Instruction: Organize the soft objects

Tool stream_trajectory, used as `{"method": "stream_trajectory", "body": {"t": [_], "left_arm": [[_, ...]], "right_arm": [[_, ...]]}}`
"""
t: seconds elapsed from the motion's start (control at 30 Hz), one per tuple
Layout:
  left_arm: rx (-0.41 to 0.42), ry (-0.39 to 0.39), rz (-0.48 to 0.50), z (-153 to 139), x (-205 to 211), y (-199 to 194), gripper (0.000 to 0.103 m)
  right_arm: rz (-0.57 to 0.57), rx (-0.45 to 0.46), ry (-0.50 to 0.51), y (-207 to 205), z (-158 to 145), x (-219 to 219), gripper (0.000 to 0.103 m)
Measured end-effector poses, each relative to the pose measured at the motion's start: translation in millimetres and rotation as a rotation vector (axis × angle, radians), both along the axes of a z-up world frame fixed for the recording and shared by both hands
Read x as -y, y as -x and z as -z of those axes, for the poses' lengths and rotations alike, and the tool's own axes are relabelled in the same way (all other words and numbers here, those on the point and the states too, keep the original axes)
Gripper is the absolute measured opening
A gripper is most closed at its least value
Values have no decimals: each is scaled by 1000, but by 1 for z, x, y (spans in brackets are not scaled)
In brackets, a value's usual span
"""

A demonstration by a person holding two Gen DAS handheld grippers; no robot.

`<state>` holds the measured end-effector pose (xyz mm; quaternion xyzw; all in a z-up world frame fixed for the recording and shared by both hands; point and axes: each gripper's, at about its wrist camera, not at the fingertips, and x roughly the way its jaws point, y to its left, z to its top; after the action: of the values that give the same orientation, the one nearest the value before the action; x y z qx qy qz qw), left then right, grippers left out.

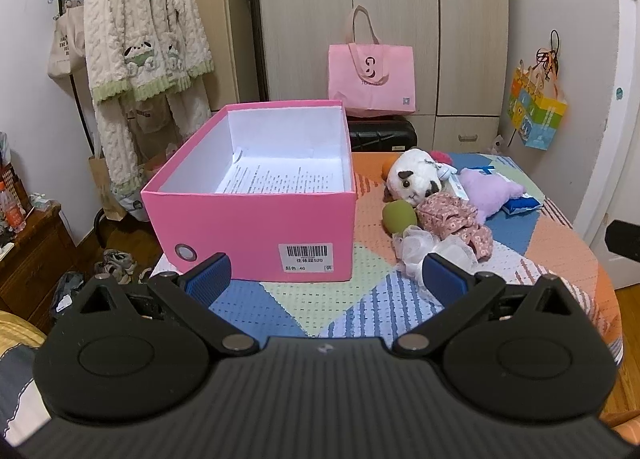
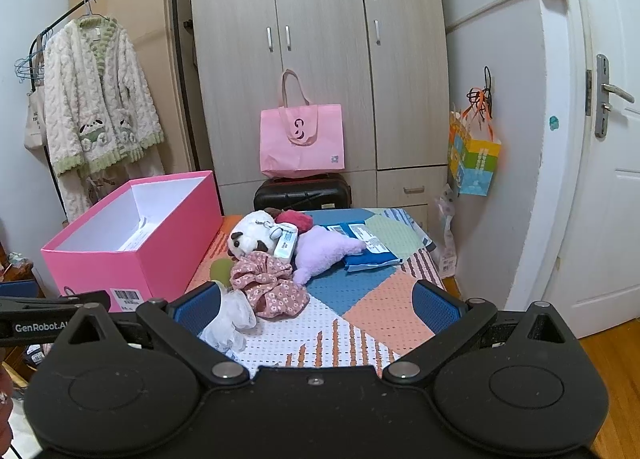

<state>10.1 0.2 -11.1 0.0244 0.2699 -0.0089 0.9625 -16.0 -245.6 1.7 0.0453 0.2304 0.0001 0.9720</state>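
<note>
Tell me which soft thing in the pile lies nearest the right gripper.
The white lace scrunchie, right beside the right gripper's left finger; the floral scrunchie, panda plush and purple plush lie farther back.

The box (image 1: pixel 256 195) sits on the left side of the table (image 1: pixel 340 299). A paper (image 1: pixel 276 179) lies inside it. The soft toys (image 2: pixel 264 255) lie in a pile just to its right. Behind the table stands a suitcase (image 2: pixel 302 195) with a bag (image 2: pixel 302 139) on top.
</note>
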Motion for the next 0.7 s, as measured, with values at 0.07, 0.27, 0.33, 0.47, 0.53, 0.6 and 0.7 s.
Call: {"method": "stream_trajectory", "body": {"t": [0.07,0.27,0.33,0.47,0.53,0.6,0.7], "left_arm": [[-2,1,1,1,-1,0,103],[-6,6,0,3,-3,-1,103],[-6,7,-3,3,-4,-1,103],[-9,9,-4,4,-4,-1,103],[-9,10,-2,5,-4,-1,103],[-11,9,0,6,-4,-1,103],[-15,9,5,7,-4,-1,103]], "right_arm": [[3,-3,2,0,-1,0,103],[8,-5,5,0,-1,-1,103],[8,-9,7,0,0,-1,103],[10,-13,7,-1,0,0,103],[11,-14,6,-1,0,1,103],[12,-14,7,-1,0,1,103],[13,-17,9,-2,0,2,103]]}}
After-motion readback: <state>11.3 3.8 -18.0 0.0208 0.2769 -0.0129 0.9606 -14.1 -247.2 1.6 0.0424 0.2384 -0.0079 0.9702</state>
